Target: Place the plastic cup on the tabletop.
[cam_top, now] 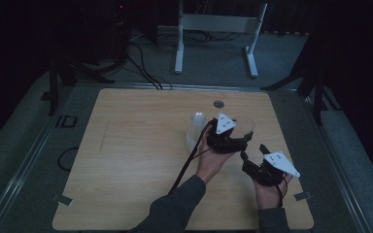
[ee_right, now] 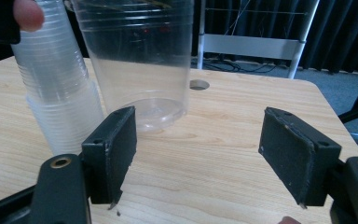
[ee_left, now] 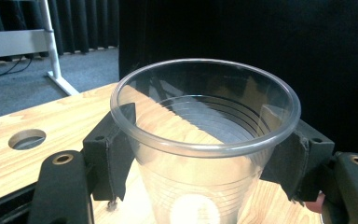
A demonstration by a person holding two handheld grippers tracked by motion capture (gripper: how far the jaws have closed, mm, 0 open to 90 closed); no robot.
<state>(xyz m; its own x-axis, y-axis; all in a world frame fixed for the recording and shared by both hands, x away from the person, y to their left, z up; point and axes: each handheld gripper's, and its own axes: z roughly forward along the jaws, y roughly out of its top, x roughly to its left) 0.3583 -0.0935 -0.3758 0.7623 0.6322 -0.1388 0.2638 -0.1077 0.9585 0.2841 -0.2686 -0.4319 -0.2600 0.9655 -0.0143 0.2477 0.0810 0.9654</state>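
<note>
Left tongs (ee_left: 205, 154) clamping clear cup (ee_left: 205, 140).

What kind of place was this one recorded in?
Probably a lab or recording studio, not a home. A bare wooden table stands on grey carpet, black curtains close off the background, and cables trail past a white metal stand. The left gripper holds a clear plastic cup.
</note>
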